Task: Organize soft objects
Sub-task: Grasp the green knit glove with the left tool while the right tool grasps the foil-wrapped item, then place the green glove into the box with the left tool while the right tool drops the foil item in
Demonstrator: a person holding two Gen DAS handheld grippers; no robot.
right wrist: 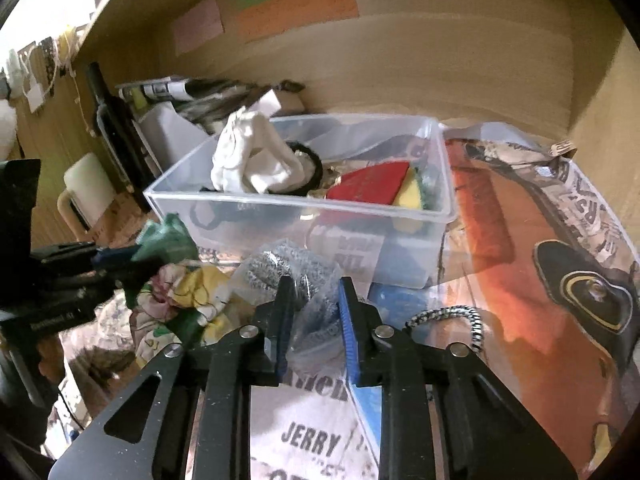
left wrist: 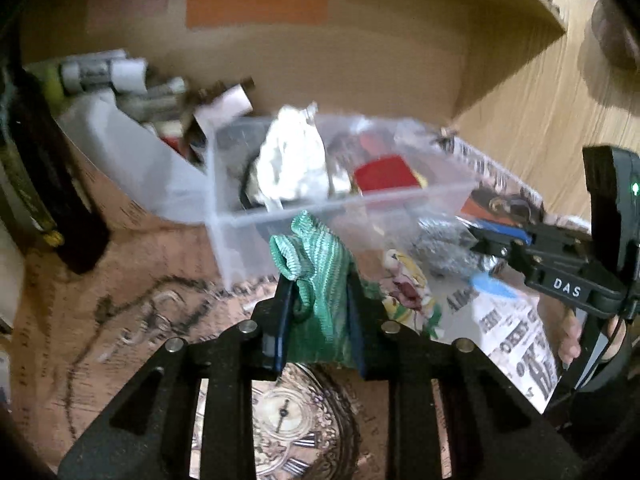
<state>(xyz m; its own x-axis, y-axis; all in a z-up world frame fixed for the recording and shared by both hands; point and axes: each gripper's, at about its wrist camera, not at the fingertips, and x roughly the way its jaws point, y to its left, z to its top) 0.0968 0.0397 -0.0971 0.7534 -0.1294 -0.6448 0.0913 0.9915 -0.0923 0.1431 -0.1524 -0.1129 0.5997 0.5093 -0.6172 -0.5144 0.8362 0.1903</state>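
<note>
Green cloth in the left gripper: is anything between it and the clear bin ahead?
Nothing visible blocks the way. The green cloth is clamped in the left gripper, just short of the clear bin's near wall. Only that wall lies ahead, so the cloth must clear its rim. The white cloth already fills part of the bin.

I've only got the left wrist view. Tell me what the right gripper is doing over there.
Observer: The right gripper has its fingers either side of a bagged metal scrubber; contact isn't clear.
Operator: Anything else lying near it?
Observer: A black-and-white braided cord lies just to its right.
Operator: What's the white thing in the bin?
Observer: A crumpled white cloth, draped over a black ring in the clear bin.
Operator: And my left gripper?
Observer: The left gripper holds the green cloth short of the bin's near wall.
</note>
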